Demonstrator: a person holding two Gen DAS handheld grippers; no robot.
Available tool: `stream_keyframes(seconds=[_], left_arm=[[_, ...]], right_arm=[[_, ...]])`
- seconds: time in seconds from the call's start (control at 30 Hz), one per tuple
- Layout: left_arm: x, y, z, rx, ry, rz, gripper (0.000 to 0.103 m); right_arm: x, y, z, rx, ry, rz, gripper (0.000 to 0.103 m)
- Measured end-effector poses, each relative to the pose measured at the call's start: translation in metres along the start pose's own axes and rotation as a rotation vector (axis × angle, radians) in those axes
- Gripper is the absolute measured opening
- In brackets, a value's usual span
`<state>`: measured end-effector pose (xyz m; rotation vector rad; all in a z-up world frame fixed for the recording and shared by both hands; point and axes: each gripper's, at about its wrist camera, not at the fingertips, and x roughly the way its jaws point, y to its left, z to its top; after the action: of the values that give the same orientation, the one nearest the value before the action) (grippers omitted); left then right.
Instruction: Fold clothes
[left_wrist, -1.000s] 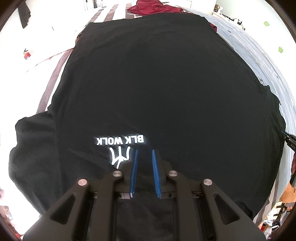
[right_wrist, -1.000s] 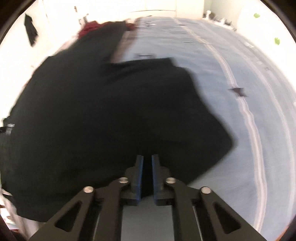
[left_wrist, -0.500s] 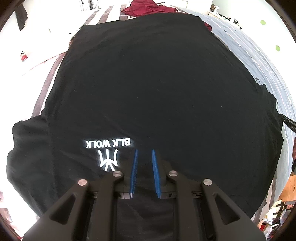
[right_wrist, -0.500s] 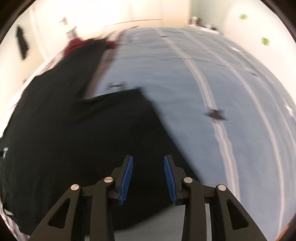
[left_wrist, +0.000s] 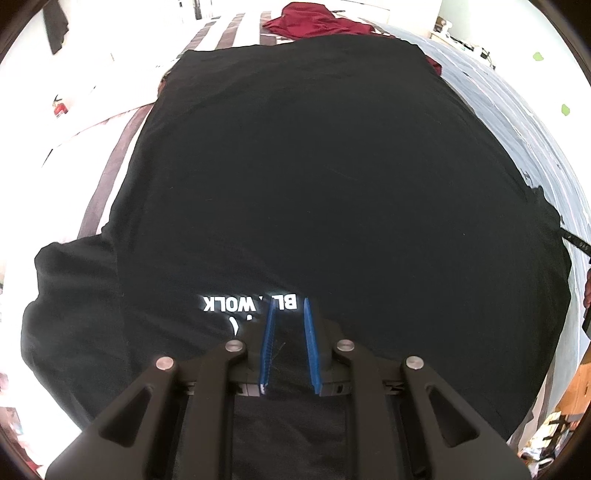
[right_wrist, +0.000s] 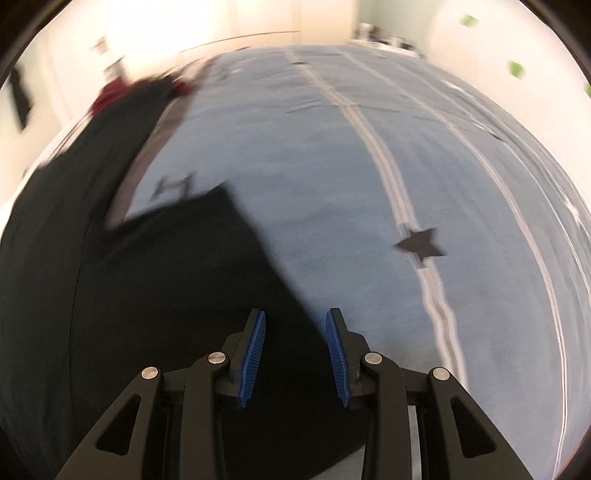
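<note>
The black shirt is lying spread on the bed. The left gripper is hovering over its print, narrowly parted, gripping nothing. The right gripper is hanging wider, empty, above the sleeve edge.

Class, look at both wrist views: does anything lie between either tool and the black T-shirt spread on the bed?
Nothing visible does. The left tool hangs directly over the black T-shirt by its white lettering. The right tool, fingers apart and empty, is above the shirt's sleeve edge beside bare blue bedspread.
</note>
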<state>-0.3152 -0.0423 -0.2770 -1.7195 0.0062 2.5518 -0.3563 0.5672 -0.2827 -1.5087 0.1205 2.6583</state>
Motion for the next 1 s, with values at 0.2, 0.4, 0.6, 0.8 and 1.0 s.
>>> stream_keyframes(seconds=[0.2,0.4,0.6,0.8,1.0], left_arm=[[0.003,-0.003,0.001,-0.001,0.002,-0.010,0.014],[0.005,0.003,0.006,0.009,-0.014,-0.005,0.014],[-0.005,0.017,0.004,-0.019,-0.057,0.003,0.014],[-0.015,0.031,-0.015,-0.032,-0.068,0.013,0.014],[-0.024,0.048,-0.034,-0.057,-0.059,0.035,0.014]], right_arm=[[-0.005,0.042,0.020,-0.063,-0.033,0.132,0.030],[0.035,0.030,0.032,-0.009,0.011,0.091,0.028],[0.034,-0.004,0.054,0.093,-0.023,-0.019,0.028],[-0.016,0.007,0.026,0.104,-0.058,-0.011,0.036],[-0.027,-0.012,-0.030,0.229,-0.012,-0.069,0.048]])
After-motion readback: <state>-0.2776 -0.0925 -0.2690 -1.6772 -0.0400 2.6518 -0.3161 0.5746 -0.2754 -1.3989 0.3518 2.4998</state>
